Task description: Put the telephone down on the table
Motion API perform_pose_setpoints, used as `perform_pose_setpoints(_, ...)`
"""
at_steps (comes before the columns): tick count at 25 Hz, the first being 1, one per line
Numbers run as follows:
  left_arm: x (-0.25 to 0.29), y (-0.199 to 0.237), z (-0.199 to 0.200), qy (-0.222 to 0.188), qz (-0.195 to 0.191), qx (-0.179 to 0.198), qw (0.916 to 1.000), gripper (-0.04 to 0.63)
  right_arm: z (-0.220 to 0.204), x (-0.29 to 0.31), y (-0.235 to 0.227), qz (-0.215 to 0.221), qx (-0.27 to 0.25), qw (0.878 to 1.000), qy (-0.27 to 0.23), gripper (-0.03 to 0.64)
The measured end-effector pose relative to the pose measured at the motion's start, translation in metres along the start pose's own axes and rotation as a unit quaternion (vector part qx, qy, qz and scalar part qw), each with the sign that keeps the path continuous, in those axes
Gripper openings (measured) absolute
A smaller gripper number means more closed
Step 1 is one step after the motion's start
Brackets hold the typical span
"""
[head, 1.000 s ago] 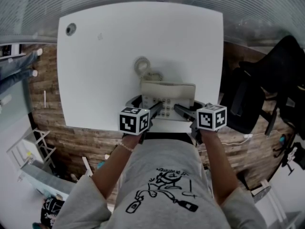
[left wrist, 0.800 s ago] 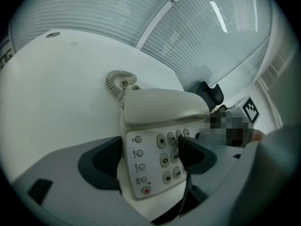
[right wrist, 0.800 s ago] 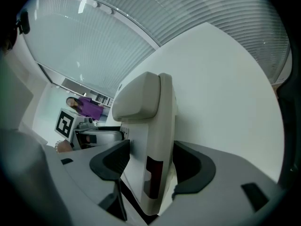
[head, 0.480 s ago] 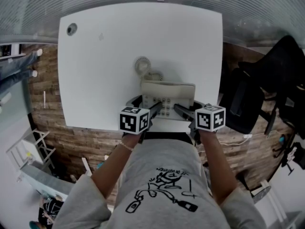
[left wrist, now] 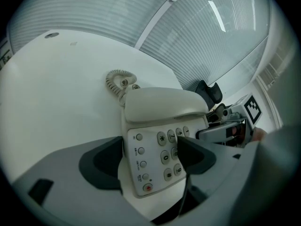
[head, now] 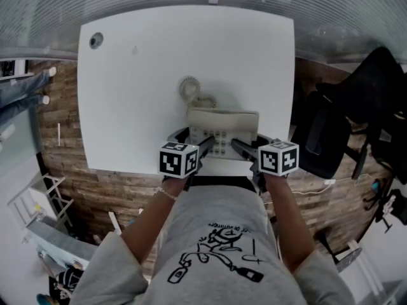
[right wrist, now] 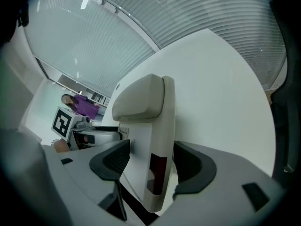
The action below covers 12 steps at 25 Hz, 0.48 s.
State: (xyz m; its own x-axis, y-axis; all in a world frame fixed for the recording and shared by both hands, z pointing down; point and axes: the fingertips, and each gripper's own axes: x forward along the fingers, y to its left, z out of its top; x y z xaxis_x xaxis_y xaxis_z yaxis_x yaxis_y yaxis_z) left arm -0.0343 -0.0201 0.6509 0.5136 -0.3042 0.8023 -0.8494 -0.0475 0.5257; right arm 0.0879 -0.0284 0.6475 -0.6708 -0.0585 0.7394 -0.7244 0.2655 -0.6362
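A beige desk telephone (head: 222, 122) with its handset on the cradle sits low over the near edge of the white table (head: 140, 75); whether it touches the top I cannot tell. Its coiled cord (head: 189, 88) lies on the table behind it. My left gripper (head: 191, 138) is shut on the telephone's left side, and in the left gripper view one jaw lies over the keypad (left wrist: 164, 147). My right gripper (head: 257, 143) is shut on the right side. In the right gripper view the telephone (right wrist: 141, 98) stands edge-on between the pads. My left gripper (left wrist: 148, 157) and right gripper (right wrist: 153, 161) face each other.
A round cable hole (head: 95, 40) is at the table's far left corner. A black chair (head: 356, 119) stands off the table's right side on the wood floor. A ribbed glass wall runs behind the table. A person in purple (right wrist: 77, 105) is far off.
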Motion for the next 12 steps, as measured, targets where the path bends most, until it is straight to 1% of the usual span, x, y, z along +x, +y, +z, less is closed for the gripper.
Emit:
perform_pose_setpoints(5,-0.002,-0.001,-0.001,0.003,0.004,0.013,0.9999,0.365,-0.002,-0.004,-0.001,-0.003,-0.004,1.000,0.001,0.301)
perform_pose_setpoints(9,-0.005,0.002,-0.001,0.001,0.005,0.012,0.9999,0.364,-0.002,-0.007,-0.004,-0.011,-0.008,1.000,-0.001,0.301)
perform_pose_setpoints(12,-0.008,0.002,0.000,-0.003,0.004,0.013,0.9999,0.364,-0.002,-0.012,-0.009,-0.025,-0.012,1.000,-0.003,0.301)
